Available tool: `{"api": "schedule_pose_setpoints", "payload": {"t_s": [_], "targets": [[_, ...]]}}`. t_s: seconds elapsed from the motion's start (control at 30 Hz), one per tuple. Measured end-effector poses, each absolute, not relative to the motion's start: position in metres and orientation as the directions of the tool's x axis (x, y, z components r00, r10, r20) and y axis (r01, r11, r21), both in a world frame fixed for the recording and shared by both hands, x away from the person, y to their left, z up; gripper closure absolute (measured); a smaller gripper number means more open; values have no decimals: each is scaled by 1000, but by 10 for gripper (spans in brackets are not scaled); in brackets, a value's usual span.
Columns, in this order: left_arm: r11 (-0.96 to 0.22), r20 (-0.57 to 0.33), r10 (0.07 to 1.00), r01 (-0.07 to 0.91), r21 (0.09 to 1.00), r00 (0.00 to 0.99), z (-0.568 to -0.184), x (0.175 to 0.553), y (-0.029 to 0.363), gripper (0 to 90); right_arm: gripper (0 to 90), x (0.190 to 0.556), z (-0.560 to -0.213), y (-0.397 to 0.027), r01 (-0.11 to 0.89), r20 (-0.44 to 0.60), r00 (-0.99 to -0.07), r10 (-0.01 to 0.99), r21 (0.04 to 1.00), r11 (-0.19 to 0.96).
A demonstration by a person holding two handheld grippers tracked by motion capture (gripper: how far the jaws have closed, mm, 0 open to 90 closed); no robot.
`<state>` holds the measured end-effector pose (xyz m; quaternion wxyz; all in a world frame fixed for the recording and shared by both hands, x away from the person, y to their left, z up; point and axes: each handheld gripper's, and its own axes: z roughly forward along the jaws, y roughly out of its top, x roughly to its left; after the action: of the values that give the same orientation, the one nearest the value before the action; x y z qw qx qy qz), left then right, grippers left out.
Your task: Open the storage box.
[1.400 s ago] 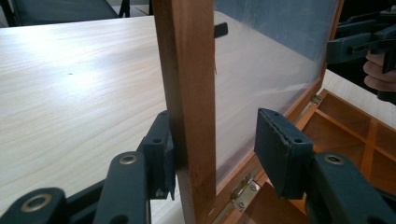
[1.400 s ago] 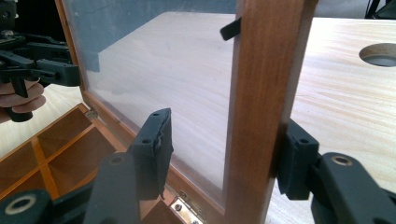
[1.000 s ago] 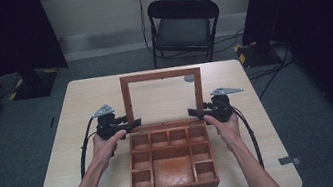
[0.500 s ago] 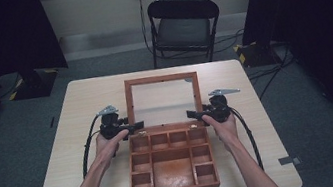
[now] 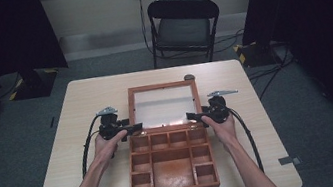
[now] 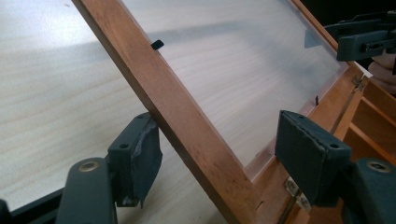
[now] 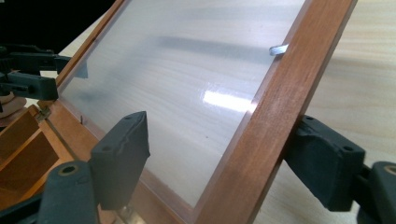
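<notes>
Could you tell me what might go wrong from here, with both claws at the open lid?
1. Each claw straddles a side rail of the lid with jaws open, left claw and right claw; it may slip and drop.
2. A jaw sits over the glass pane; squeezing could scratch or crack it.
3. Uneven pushing could twist the hinge.

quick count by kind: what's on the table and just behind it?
Wooden box with open glazed lid: 1
Handheld grippers: 2, left gripper, right gripper
Small dark object at the table's far edge: 1
Folding chair behind the table: 1
Total: 5
</notes>
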<state>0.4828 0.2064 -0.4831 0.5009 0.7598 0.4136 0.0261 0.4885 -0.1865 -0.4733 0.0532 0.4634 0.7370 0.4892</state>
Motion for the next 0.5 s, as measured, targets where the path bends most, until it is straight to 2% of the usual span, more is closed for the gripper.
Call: {"api": "schedule_pose_setpoints", "payload": {"t_s": [0.5], "targets": [[-129, -423, 659, 648, 751, 622, -489, 487, 208, 288, 208, 490, -481, -183, 668, 375, -535, 757, 736, 108]]}}
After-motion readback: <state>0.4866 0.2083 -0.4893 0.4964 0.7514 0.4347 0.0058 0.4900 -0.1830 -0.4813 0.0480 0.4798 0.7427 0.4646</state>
